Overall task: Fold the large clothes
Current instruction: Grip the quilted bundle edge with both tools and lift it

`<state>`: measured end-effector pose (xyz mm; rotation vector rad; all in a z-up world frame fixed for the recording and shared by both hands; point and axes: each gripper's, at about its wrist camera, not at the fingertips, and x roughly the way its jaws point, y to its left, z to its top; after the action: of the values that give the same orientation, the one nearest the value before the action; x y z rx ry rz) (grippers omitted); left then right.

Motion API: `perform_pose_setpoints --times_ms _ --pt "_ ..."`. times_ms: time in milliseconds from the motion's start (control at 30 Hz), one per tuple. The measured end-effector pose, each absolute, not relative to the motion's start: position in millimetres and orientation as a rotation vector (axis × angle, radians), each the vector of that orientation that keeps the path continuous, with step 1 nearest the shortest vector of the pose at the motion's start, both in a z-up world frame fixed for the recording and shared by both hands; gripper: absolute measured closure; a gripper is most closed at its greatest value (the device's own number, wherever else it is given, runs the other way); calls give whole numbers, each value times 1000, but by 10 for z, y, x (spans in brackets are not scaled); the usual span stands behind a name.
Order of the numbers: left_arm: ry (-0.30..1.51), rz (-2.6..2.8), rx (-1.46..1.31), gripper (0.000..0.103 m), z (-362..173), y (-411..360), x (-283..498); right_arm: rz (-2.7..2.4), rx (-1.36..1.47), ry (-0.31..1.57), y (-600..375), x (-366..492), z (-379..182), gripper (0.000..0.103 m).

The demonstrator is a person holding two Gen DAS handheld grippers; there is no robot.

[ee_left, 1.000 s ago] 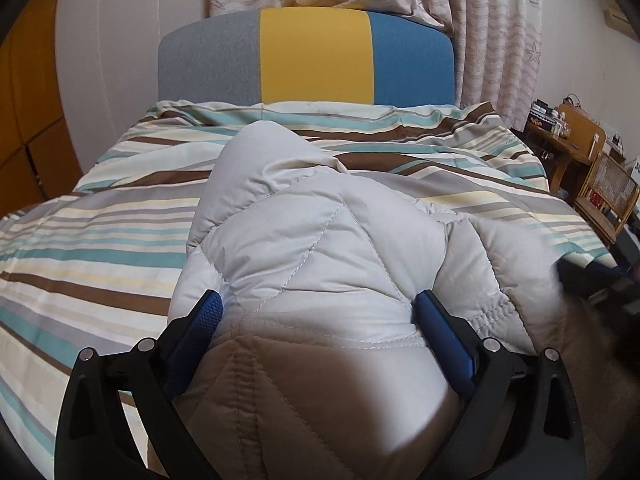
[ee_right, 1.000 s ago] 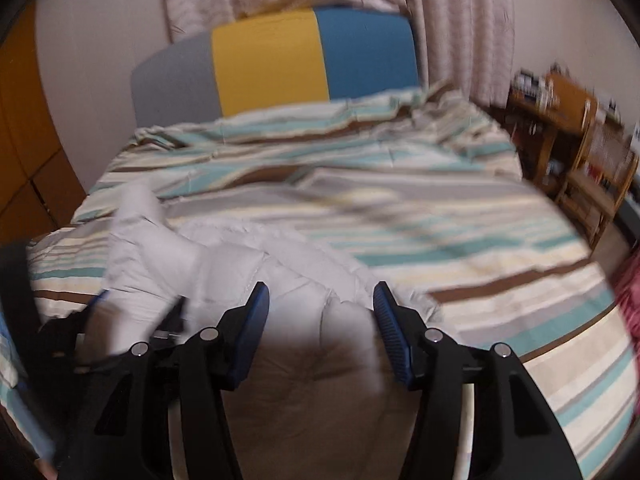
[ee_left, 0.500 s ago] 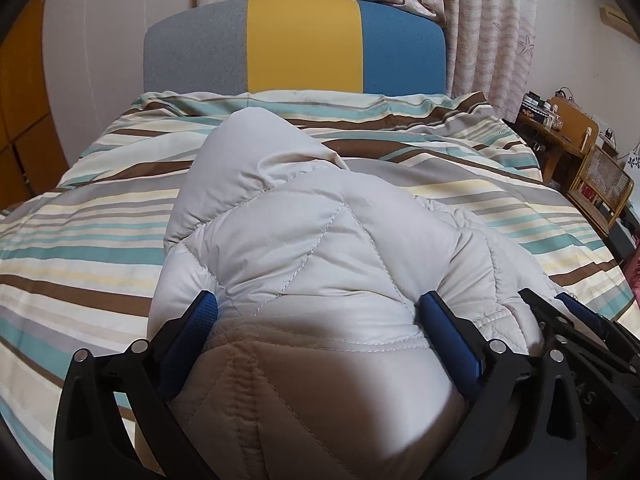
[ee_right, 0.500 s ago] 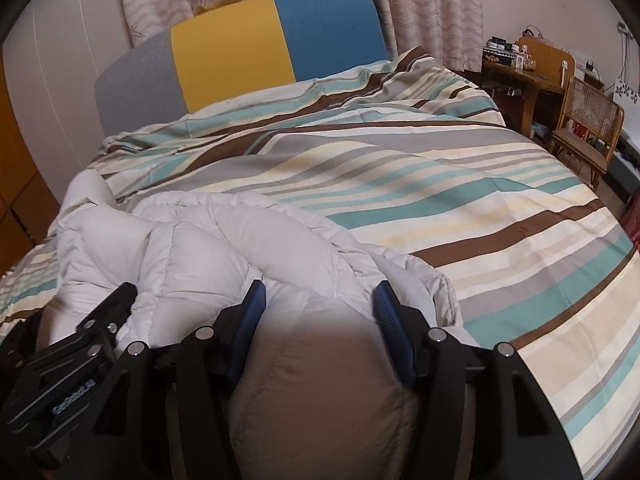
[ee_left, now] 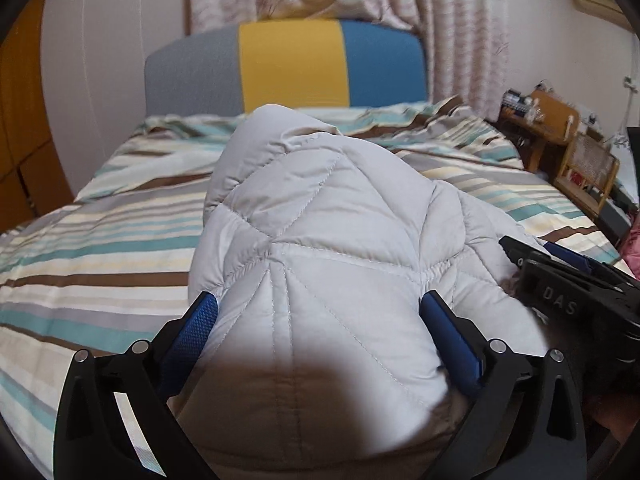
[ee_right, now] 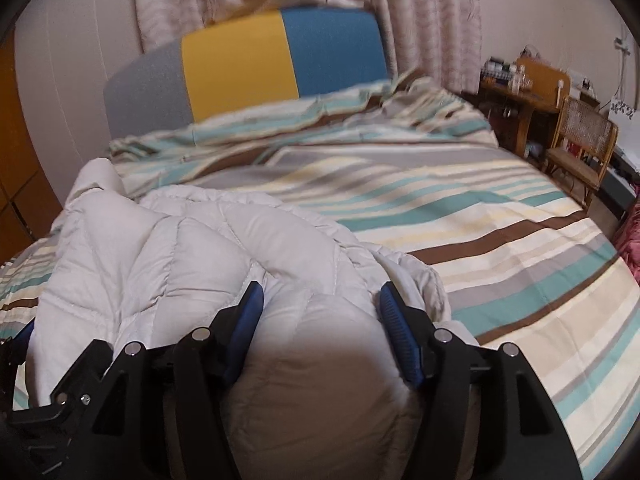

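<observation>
Quilted jacket (ee_left: 320, 248) between both jaws

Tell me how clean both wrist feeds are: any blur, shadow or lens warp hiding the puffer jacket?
Left wrist view: the quilted puffer jacket is sharp, though dark shadow covers its nearest part, between the left gripper fingers. Right wrist view: headboard and far striped duvet are smeared by motion blur; the jacket near the right gripper reads clearly, again shadowed up close. Both views bow at the edges, with black corners.
</observation>
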<state>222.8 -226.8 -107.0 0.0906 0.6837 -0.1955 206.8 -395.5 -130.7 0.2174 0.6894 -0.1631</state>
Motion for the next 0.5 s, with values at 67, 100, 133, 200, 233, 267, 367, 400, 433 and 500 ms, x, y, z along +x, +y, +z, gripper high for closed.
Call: perform_pose_setpoints --times_ms 67,100,133,200,233,267,367,400,433,500 --pt "700 -193 94 3 -1099 -2302 2299 -164 253 690 -4014 2096 -1336 42" --pt "710 -190 105 3 -1100 -2329 2337 -164 263 702 -4035 2128 -1345 42" --pt "712 -189 110 3 -1098 -2337 2342 -165 267 706 -4045 2140 -1347 42" --pt "707 -191 101 3 -1066 -2306 2317 -158 266 698 -4043 2116 -1322 39" --pt "706 -196 90 3 -1044 -2279 2295 -151 264 691 -4038 2090 -1300 34" --pt "705 -201 81 3 -1028 -2260 2276 -154 258 683 -4029 2058 -1278 30" --pt "697 -209 55 3 -982 -2176 2177 -171 246 661 -4001 1961 -1228 20" --pt "694 -212 58 3 -970 -2165 2140 -172 242 660 -3996 1933 -1219 20" --pt "691 -216 63 3 -957 -2160 2107 -175 238 658 -3990 1907 -1208 19" --pt "684 -224 71 3 -932 -2155 2044 -177 221 650 -3969 1837 -1184 18"
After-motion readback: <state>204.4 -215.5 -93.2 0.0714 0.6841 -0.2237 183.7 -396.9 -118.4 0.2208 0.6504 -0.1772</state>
